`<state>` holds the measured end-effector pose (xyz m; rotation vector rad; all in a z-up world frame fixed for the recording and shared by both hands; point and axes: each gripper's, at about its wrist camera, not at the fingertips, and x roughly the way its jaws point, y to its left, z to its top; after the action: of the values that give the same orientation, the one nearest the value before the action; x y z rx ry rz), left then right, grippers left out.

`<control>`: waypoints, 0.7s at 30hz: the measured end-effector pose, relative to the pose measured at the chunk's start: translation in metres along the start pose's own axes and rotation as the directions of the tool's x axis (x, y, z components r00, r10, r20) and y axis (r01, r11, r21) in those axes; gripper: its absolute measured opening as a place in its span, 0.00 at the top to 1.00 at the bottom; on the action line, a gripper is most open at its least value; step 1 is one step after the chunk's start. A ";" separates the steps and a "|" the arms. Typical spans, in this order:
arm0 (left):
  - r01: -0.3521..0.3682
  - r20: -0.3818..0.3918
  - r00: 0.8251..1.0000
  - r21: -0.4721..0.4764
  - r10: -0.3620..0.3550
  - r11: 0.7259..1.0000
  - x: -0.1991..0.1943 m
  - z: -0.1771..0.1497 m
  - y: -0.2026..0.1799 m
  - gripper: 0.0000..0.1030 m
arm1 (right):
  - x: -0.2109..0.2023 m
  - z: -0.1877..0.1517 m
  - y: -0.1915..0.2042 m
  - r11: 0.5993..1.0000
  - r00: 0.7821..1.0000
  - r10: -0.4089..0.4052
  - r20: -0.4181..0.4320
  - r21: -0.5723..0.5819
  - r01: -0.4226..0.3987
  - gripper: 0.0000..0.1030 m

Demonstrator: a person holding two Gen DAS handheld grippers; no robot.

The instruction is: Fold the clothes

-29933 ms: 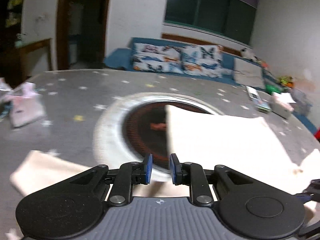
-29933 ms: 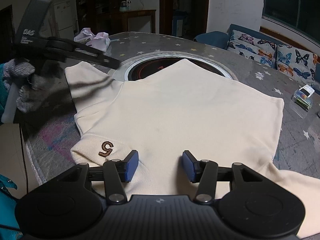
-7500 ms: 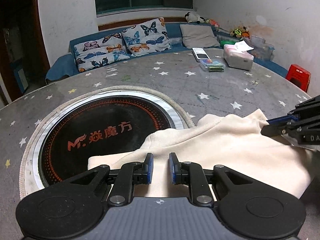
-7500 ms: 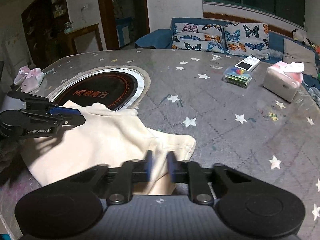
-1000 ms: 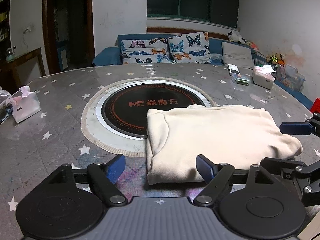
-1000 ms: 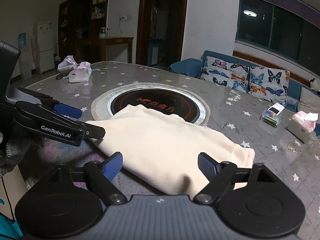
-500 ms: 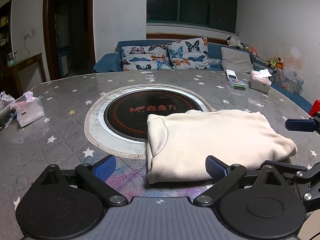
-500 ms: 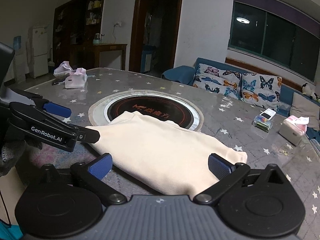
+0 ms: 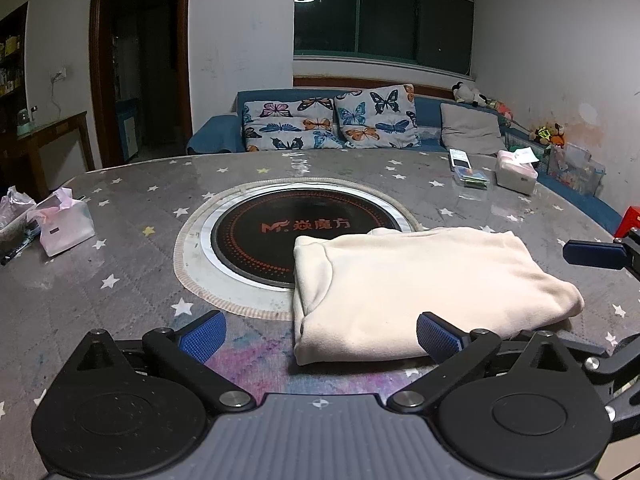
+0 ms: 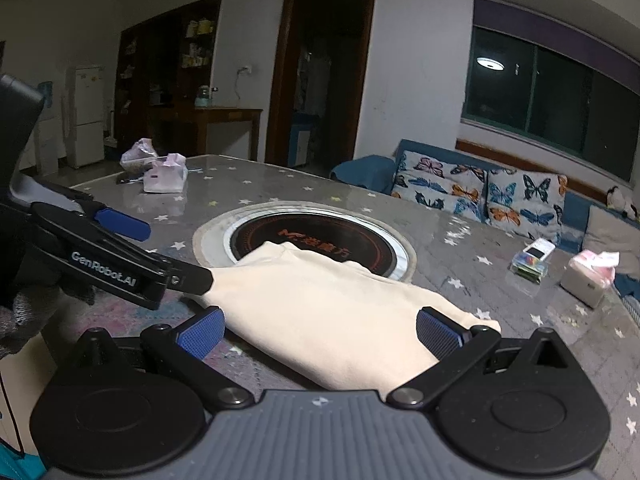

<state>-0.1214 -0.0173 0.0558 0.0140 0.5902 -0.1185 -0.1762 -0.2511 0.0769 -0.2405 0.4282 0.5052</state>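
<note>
Both grippers have backed off since a second ago, left gripper (image 9: 318, 336) and right gripper (image 10: 319, 333), jaws wide and empty. The cream garment (image 9: 420, 288) lies folded on the surface (image 9: 132, 216), partly over the black disc (image 9: 280, 232). It looks soft and light; pinch a folded edge.

A folded cream garment (image 9: 420, 284) lies right of centre on the star-patterned desk (image 9: 132, 216), its left edge overlapping the dark round inset (image 9: 280, 232). The left gripper (image 9: 320, 338) (fingers spread wide, holding nothing) fills the lower frame. A tissue pack (image 9: 66, 226) sits at left.
</note>
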 end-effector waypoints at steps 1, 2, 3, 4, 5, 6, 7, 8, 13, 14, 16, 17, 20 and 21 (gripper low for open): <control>-0.001 0.000 1.000 -0.001 0.001 1.000 -0.001 0.000 0.000 0.00 | 0.000 0.000 0.002 1.000 1.000 0.003 0.001 -0.004 -0.003 0.00; -0.002 0.002 1.000 -0.002 0.002 1.000 -0.001 -0.001 0.001 0.00 | -0.001 0.000 0.003 1.000 1.000 0.006 0.001 -0.010 -0.006 0.00; -0.003 0.003 1.000 -0.004 0.003 1.000 -0.002 -0.001 0.001 0.00 | -0.001 0.000 0.005 1.000 1.000 0.009 -0.001 -0.015 -0.009 0.00; -0.004 0.005 1.000 -0.005 0.004 1.000 -0.003 -0.001 0.001 0.00 | -0.001 0.001 0.006 1.000 1.000 0.011 -0.003 -0.019 -0.011 0.00; -0.006 0.008 1.000 -0.007 0.006 1.000 -0.004 -0.002 0.002 0.00 | -0.001 0.001 0.007 1.000 1.000 0.013 -0.004 -0.024 -0.014 0.00; -0.008 0.009 1.000 -0.011 0.008 1.000 -0.005 -0.002 0.004 0.00 | -0.001 0.001 0.008 1.000 1.000 0.018 -0.009 -0.026 -0.018 0.00; -0.009 0.010 1.000 -0.014 0.010 1.000 -0.005 -0.003 0.005 0.00 | -0.001 0.002 0.009 0.999 1.000 0.024 -0.014 -0.026 -0.025 0.00; -0.012 0.008 1.000 -0.017 0.012 1.000 -0.006 -0.003 0.006 0.00 | -0.001 0.002 0.010 0.999 0.999 0.030 -0.019 -0.026 -0.031 0.00; -0.025 0.001 1.000 -0.021 0.025 0.999 -0.006 -0.004 0.007 0.00 | 0.002 0.001 0.017 0.999 0.998 0.038 -0.045 -0.034 -0.040 0.00; -0.026 -0.003 1.000 -0.020 0.025 0.999 -0.005 -0.004 0.007 0.00 | 0.002 0.000 0.018 0.999 0.998 0.040 -0.050 -0.031 -0.042 0.00; -0.030 -0.012 0.999 -0.016 0.030 0.999 -0.003 -0.005 0.006 0.00 | 0.003 0.000 0.018 0.999 0.997 0.045 -0.061 -0.022 -0.047 0.00; -0.034 -0.018 0.999 -0.013 0.034 0.999 -0.002 -0.006 0.006 0.00 | 0.004 -0.001 0.018 0.999 0.997 0.045 -0.065 -0.019 -0.046 0.00; -0.038 -0.032 0.999 -0.014 0.037 0.999 0.001 -0.007 0.005 0.00 | 0.005 -0.003 0.019 0.999 0.997 0.038 -0.070 -0.015 -0.039 0.00; -0.039 -0.037 0.999 -0.015 0.039 0.999 0.002 -0.007 0.005 0.00 | 0.005 -0.003 0.018 0.999 0.997 0.033 -0.069 -0.011 -0.034 0.00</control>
<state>-0.1230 -0.0121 0.0483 0.0127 0.6270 -0.0761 -0.1831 -0.2345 0.0699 -0.2637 0.4970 0.5341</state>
